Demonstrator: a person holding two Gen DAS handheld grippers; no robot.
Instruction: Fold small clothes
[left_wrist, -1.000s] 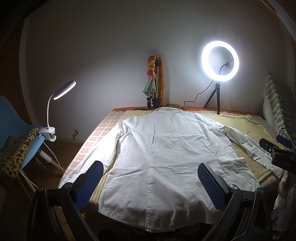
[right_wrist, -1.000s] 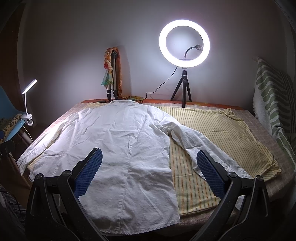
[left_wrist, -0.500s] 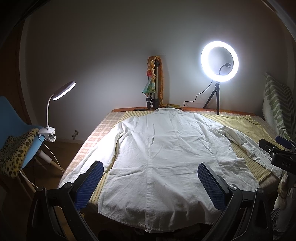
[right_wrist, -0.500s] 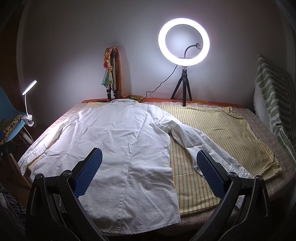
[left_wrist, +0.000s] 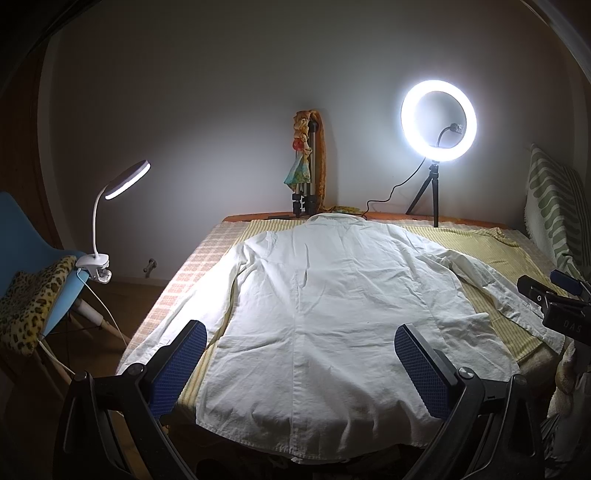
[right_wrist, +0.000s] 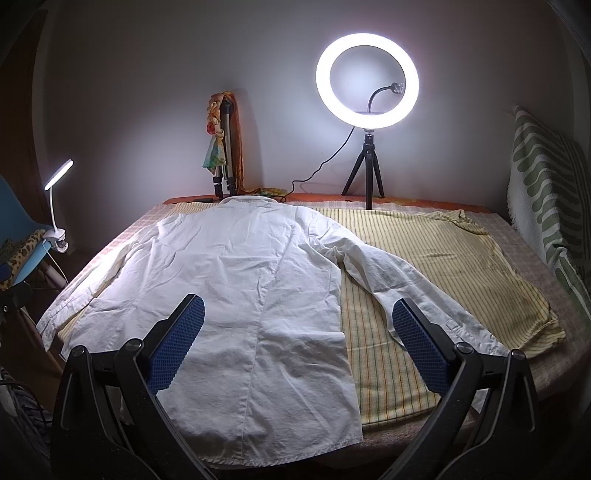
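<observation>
Left wrist view: white shirt (left_wrist: 332, 295) spread flat, back up, sleeves out; both grippers' jaws apart, empty; "DAS" lettering on right gripper (left_wrist: 554, 299).

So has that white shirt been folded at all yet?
No, the white shirt lies spread flat, back up, on the striped cloth, with both sleeves stretched out to the sides.

- Left gripper (left_wrist: 300, 356): black plastic arms, round silver screws, blue dimpled pads (left_wrist: 180, 367).
- Right gripper (right_wrist: 297, 341), lower frame: same black arms, blue pads (right_wrist: 419, 349).
</observation>
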